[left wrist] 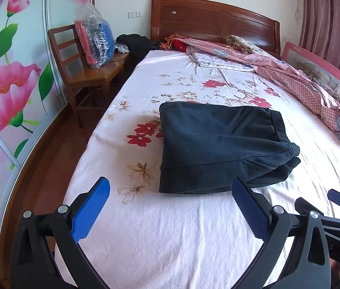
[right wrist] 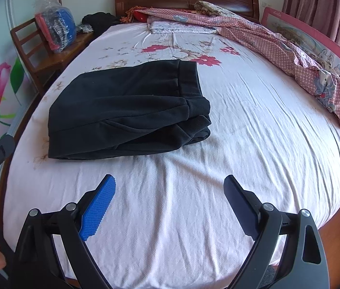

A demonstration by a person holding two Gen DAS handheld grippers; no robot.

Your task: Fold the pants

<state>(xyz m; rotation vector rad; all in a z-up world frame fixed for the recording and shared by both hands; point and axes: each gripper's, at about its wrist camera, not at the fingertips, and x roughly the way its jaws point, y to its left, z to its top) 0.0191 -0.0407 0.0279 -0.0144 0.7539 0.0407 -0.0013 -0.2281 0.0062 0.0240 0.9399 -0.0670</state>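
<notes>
Dark navy pants [left wrist: 218,147] lie folded into a compact rectangle on the floral bed sheet [left wrist: 170,228]; the waistband edge faces right. In the right wrist view the same pants [right wrist: 126,110] rest left of centre on the bed sheet [right wrist: 254,144]. My left gripper [left wrist: 170,187] hovers open just in front of the pants' near edge, holding nothing. My right gripper [right wrist: 170,185] is also open and empty, a short way back from the pants over bare sheet. The right gripper's body shows at the left wrist view's right edge.
A crumpled pink checked quilt [right wrist: 302,55] runs along the bed's right side by a pink guard rail [right wrist: 319,38]. A wooden headboard [left wrist: 213,21] stands at the back. A wooden chair [left wrist: 85,72] with a plastic-wrapped bundle [left wrist: 95,41] stands left of the bed, by a flowered wardrobe door [left wrist: 8,84].
</notes>
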